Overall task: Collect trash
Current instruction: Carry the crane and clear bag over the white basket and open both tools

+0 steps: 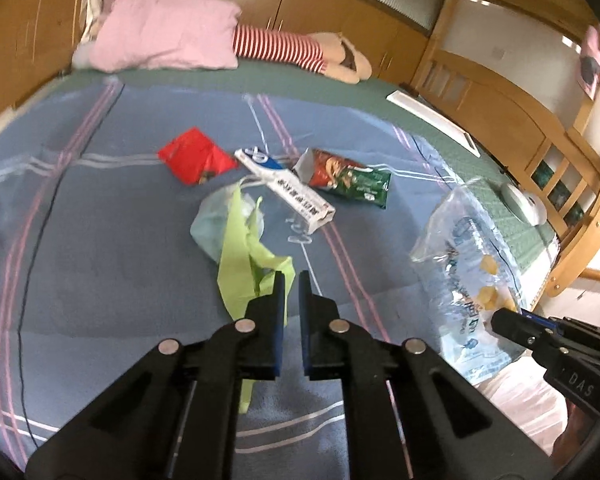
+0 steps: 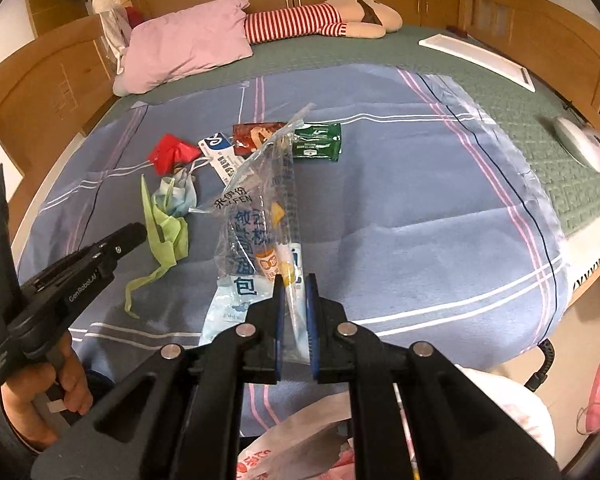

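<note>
Trash lies on a blue blanket (image 1: 100, 220): a red wrapper (image 1: 194, 156), a white and blue box (image 1: 286, 186), a red and green snack bag (image 1: 344, 176), a pale blue face mask (image 1: 210, 224) and a green plastic strip (image 1: 244, 268). My left gripper (image 1: 291, 276) hovers just above the near end of the green strip, jaws nearly shut with a narrow gap and nothing in it. My right gripper (image 2: 291, 280) is shut on a clear bread bag (image 2: 260, 208), held up above the blanket. That bag also shows in the left wrist view (image 1: 464, 264).
A pink pillow (image 1: 168, 36) and a striped plush doll (image 1: 300, 50) lie at the head of the bed. A white device (image 2: 588, 144) and a flat white board (image 2: 480, 58) sit on the green mattress at right. A white and pink plastic bag (image 2: 300, 440) hangs below my right gripper. Wooden bed rails surround.
</note>
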`<action>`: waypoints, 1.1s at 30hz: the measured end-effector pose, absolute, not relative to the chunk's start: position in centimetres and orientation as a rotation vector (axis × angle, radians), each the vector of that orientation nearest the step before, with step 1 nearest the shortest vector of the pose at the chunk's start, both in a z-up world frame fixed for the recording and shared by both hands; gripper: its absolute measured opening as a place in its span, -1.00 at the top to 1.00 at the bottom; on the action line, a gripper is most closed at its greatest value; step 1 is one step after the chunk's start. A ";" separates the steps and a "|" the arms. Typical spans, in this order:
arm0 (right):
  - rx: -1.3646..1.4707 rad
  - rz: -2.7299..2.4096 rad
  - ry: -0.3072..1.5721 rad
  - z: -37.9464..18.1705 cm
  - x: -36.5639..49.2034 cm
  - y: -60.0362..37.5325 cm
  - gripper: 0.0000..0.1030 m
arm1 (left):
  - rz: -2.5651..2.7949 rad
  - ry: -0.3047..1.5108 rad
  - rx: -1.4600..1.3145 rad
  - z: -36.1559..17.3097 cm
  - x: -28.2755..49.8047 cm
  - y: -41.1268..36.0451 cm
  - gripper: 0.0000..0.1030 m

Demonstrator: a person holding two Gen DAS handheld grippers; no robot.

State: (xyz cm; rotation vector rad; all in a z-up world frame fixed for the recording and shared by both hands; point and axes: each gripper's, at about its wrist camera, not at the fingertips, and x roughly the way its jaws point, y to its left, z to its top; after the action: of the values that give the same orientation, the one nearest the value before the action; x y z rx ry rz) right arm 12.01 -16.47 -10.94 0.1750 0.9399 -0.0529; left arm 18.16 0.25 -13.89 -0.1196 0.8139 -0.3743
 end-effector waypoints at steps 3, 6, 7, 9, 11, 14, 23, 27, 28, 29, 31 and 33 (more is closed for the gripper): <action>0.162 -0.052 0.936 -11.0 12.0 -16.0 0.79 | -0.366 0.783 -0.091 -13.3 17.4 0.1 0.85; 0.162 -0.052 0.924 -10.7 11.9 -16.0 0.79 | -0.361 0.753 -0.080 -12.7 16.8 0.3 0.88; 0.163 -0.054 0.919 -10.6 11.8 -16.0 0.79 | -0.360 0.743 -0.078 -12.6 16.7 0.3 0.88; 0.167 -0.056 0.913 -10.5 11.7 -16.2 0.79 | -0.358 0.706 -0.072 -12.1 16.2 0.4 0.90; 0.168 -0.058 0.916 -10.5 11.6 -16.4 0.79 | -0.351 0.686 -0.072 -11.8 16.0 0.5 0.90; 0.179 -0.057 0.929 -10.8 11.6 -16.5 0.79 | -0.299 0.754 -0.082 -12.7 17.2 0.9 0.67; 0.211 -0.048 0.967 -12.1 11.9 -16.2 0.79 | -0.276 1.055 -0.024 -17.9 21.9 -0.9 -0.44; 0.212 -0.045 0.967 -12.2 11.8 -16.2 0.79 | -0.298 1.103 -0.030 -18.8 22.3 -1.0 0.26; 0.213 -0.046 0.965 -12.2 11.8 -16.3 0.79 | -0.299 1.100 -0.055 -18.7 22.4 -0.6 0.30; 0.215 -0.048 0.964 -12.2 11.8 -16.4 0.79 | -0.285 1.075 -0.068 -18.4 22.1 -0.1 0.42; 0.220 -0.049 0.959 -12.1 11.7 -16.7 0.79 | -0.275 1.012 -0.087 -17.3 21.5 0.6 0.48; 0.220 -0.051 0.953 -12.0 11.6 -16.8 0.79 | -0.281 0.910 -0.100 -15.5 20.2 1.0 0.49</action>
State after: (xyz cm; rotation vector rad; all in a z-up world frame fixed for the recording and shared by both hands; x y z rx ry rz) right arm 11.55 -16.80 -11.96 0.2201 0.9533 -0.0507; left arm 20.25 1.00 -15.47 -0.1001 0.9101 -0.2809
